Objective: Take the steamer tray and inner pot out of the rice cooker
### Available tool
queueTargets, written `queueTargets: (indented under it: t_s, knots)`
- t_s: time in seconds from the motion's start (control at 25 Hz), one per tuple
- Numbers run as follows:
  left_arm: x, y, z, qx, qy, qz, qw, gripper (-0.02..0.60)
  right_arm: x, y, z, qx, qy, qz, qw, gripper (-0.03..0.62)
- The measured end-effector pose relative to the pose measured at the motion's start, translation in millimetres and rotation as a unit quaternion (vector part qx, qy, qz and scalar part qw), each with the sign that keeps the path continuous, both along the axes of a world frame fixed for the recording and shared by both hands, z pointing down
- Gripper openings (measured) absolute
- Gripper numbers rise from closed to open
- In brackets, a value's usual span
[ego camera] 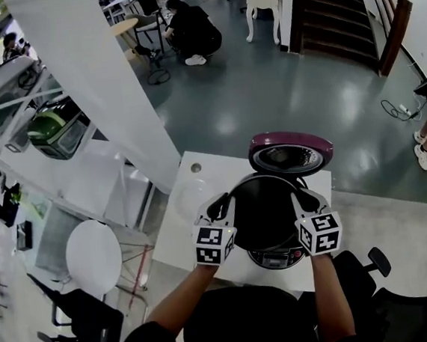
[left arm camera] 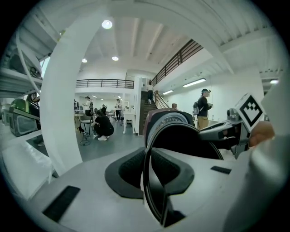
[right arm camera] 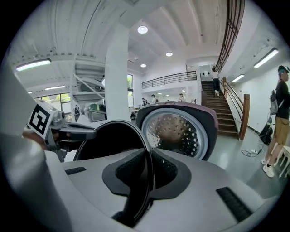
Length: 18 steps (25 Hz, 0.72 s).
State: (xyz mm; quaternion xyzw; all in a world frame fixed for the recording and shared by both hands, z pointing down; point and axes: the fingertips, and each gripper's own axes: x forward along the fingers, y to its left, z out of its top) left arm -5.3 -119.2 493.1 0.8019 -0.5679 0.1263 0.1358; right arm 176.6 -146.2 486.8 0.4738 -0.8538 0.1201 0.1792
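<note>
The black inner pot (ego camera: 265, 213) hangs over the rice cooker's base (ego camera: 280, 257), whose purple lid (ego camera: 291, 154) stands open behind it. My left gripper (ego camera: 222, 205) is shut on the pot's left rim and my right gripper (ego camera: 301, 198) on its right rim. In the left gripper view the thin rim (left arm camera: 146, 154) runs between the black pads of the left gripper (left arm camera: 147, 168), with the pot's dark hollow (left arm camera: 186, 142) beyond. The right gripper view shows the right gripper (right arm camera: 147, 174) pinching the rim in the same way, with the pot (right arm camera: 108, 140) to its left and the lid's perforated inner plate (right arm camera: 176, 129) behind.
The cooker stands on a small white table (ego camera: 205, 163). A pale round thing (ego camera: 190, 196) lies on the table's left part. A thick white pillar (ego camera: 92, 80) rises to the left, with a white round stool (ego camera: 93, 256) below it. A person crouches far off (ego camera: 191, 33); stairs (ego camera: 330, 12) stand at the back right.
</note>
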Motion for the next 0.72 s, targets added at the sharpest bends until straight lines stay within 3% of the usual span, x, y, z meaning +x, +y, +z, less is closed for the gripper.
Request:
queueTargets:
  t_s: [0.44, 0.72]
  knots:
    - [-115, 11, -10, 0.009, 0.006, -0.069, 0.9975, 0.043, -119, -12, -8, 0.020, 0.007, -0.062, 0.998, 0.037]
    - [-203, 4, 7, 0.000, 0.020, -0.084, 0.9963, 0.043, -209, -24, 16, 0.005, 0.012, -0.081, 0.997, 0.037]
